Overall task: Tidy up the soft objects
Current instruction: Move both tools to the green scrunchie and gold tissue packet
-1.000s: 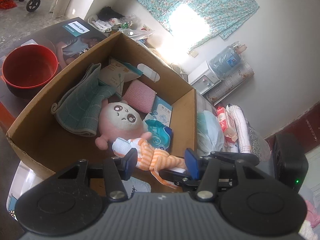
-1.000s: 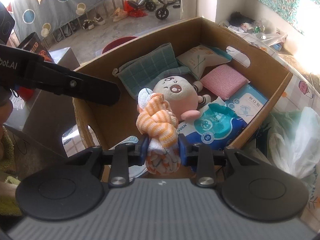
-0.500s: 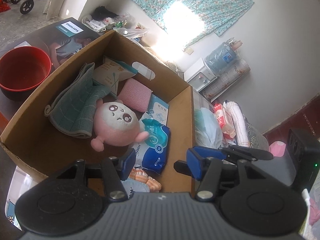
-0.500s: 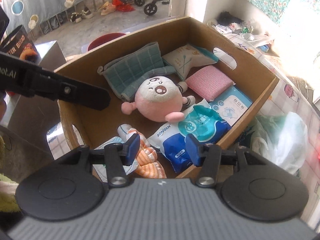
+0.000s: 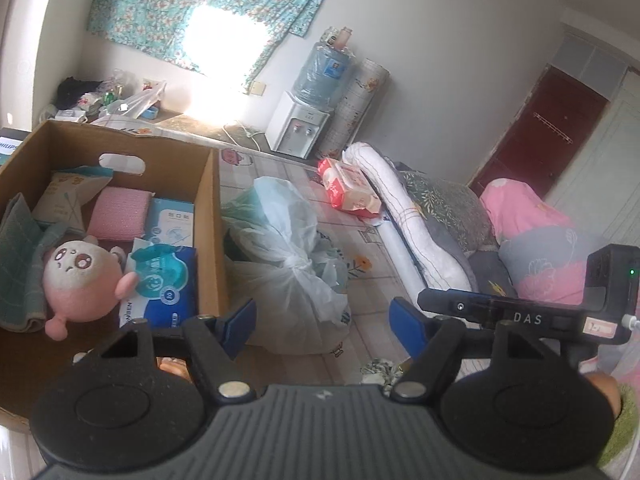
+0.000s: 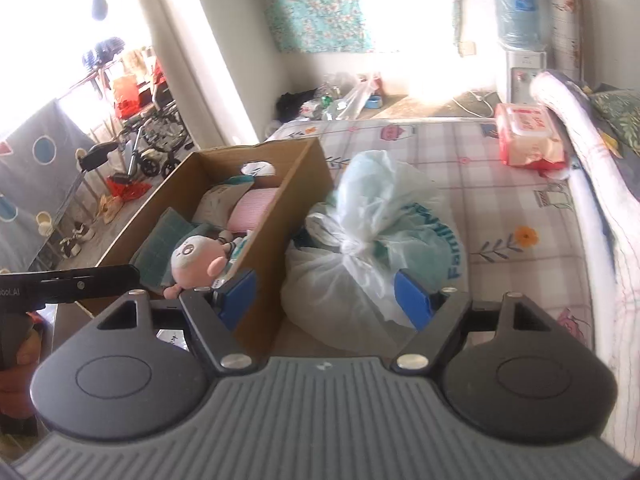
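A: Now that both tools have swung off the box (image 6: 256,216), what lies ahead of them?

B: Bed (image 6: 520,216) first, then the tied bag (image 6: 372,240) straight ahead of the right tool (image 6: 326,296), whose blue pads stand spread with nothing between. The left tool (image 5: 322,322) is spread and empty too.

A: And the striped toy it carried a second ago?

B: Dropped in the box, left of both tools, by the pink doll (image 5: 78,280). Likely the bag is next.

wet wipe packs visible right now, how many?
2. A blue wipes pack lies in the cardboard box, beside the pink plush doll. A red wipes pack sits on the bed near the rolled quilt. More may be hidden in the box.
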Motion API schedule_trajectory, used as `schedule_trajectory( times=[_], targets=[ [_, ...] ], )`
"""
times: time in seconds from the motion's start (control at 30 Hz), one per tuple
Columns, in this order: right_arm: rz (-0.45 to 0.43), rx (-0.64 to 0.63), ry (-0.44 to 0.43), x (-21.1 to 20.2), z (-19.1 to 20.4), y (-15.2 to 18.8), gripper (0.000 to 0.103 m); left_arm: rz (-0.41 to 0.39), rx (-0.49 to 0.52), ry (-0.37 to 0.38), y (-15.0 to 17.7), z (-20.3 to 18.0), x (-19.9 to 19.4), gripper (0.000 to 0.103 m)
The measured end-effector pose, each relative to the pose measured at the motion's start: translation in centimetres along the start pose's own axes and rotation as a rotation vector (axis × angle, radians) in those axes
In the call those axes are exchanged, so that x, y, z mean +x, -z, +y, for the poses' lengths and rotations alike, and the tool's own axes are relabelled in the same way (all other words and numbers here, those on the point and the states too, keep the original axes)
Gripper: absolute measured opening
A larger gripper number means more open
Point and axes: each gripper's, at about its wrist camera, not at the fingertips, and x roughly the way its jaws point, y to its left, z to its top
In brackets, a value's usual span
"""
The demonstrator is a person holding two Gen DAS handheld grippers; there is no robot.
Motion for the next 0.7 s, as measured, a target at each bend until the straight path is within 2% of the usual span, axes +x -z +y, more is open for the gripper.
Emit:
schedule_trajectory(
  times=[0.13, 0.27, 0.47, 0.7],
  targets=[
    [-0.008, 0.092, 0.093, -2.2, -4.5, 3.0, 0.077, 0.071, 0.087, 0.065, 1.4, -4.1, 2.9, 0.075],
    [0.004, 0.162, 0.147, -3.1, -8.0, 6.0, 0.078, 0.144, 0.175, 0.095, 3.5, -7.3, 5.8, 0.075],
    [0.052, 0.166, 0.198, -2.8, -11.0, 9.2, 0.078, 0.244, 0.242, 0.065, 6.3, -9.6, 10.3, 0.075],
    [0.14, 0.167, 0.197, -0.4, -13.5, 11.3, 0.078, 0.338, 0.337, -0.003, 8.8, -11.1, 15.3, 0.075]
  ],
)
